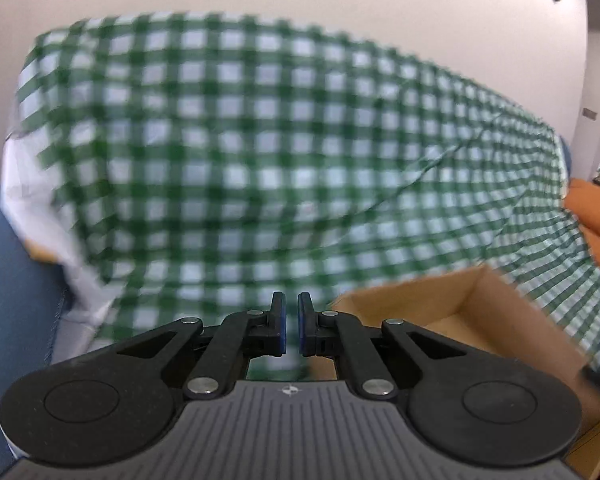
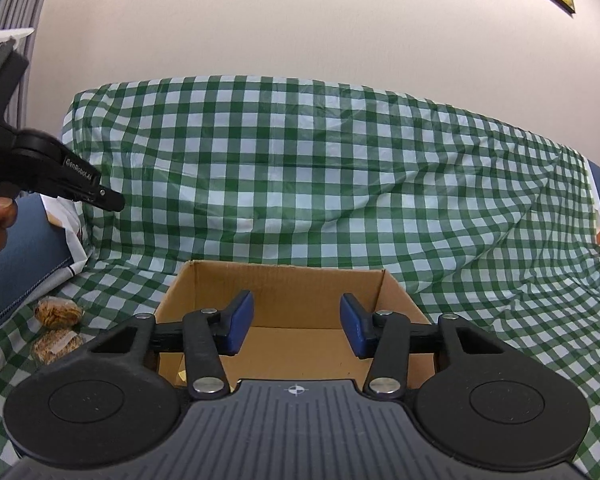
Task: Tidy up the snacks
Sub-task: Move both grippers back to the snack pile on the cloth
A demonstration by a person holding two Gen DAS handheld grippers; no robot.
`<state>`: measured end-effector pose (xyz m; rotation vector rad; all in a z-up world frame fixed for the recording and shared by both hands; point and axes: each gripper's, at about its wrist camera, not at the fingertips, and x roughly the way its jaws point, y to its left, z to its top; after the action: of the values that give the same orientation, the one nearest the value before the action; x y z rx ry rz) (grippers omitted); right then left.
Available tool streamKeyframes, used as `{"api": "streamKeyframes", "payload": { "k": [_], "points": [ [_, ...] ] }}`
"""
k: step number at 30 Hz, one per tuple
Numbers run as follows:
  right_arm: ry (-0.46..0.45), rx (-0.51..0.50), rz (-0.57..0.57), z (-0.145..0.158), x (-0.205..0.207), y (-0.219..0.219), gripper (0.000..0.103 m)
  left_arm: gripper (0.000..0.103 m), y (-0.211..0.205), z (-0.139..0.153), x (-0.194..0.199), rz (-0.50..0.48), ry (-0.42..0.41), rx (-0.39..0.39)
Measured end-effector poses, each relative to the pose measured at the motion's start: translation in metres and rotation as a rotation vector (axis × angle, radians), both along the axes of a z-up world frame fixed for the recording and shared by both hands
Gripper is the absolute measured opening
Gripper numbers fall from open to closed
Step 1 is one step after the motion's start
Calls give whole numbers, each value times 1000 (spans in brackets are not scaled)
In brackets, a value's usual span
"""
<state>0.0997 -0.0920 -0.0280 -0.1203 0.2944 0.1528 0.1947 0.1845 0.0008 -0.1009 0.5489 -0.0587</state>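
Right now your right gripper (image 2: pixel 296 326) is hovering over the open cardboard box (image 2: pixel 284 280), its blue-padded fingers (image 2: pixel 240 322) standing wide apart with nothing between them. The box is sitting at 6 o'clock in the right wrist view, on the green-and-white checked cloth (image 2: pixel 340 160) that is draping a sofa, and the part of its floor you can see is bare brown card.

Two wrapped snacks (image 2: pixel 58 312) are lying on the cloth at 8 o'clock, just beside the box's left wall and outside it; the nearer snack (image 2: pixel 56 345) is touching or almost touching the farther one.

Your left gripper (image 2: pixel 112 200) is showing at 9 o'clock in that same view, held up in the air above the snacks, well clear of the cloth. In the left wrist view, which is blurring, the left gripper (image 1: pixel 291 320) has its fingers (image 1: pixel 278 322) nearly together with only a thin gap, and nothing is caught between them. There the box (image 1: pixel 460 296) is lying at 4 o'clock, just right of the fingertips, with the checked cloth (image 1: pixel 260 140) filling the frame behind. An orange cushion (image 1: pixel 596 204) is peeking in at 3 o'clock.
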Motion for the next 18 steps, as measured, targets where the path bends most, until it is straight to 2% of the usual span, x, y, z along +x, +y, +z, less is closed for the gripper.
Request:
{"api": "streamKeyframes", "payload": {
  "k": [2,3,7,9,12,15,18],
  "points": [
    [-5,-15,13,0,0,3,50,6,10,-21,7,49,166,48],
    [-9,-24,21,0,-1,6,50,6,14,-26,9,90,201,80],
    [-27,-79,60,-3,1,21,50,6,41,-16,8,125,172,38],
    [-42,-99,83,-3,0,29,50,6,58,-15,9,164,181,-14],
    [-40,-100,115,4,2,42,50,6,87,-27,15,216,250,-138],
    [9,-68,179,14,8,65,51,6,113,-36,16,283,279,-229],
    [80,10,255,19,18,100,58,8,138,-45,12,335,301,-312]
  ]
}}
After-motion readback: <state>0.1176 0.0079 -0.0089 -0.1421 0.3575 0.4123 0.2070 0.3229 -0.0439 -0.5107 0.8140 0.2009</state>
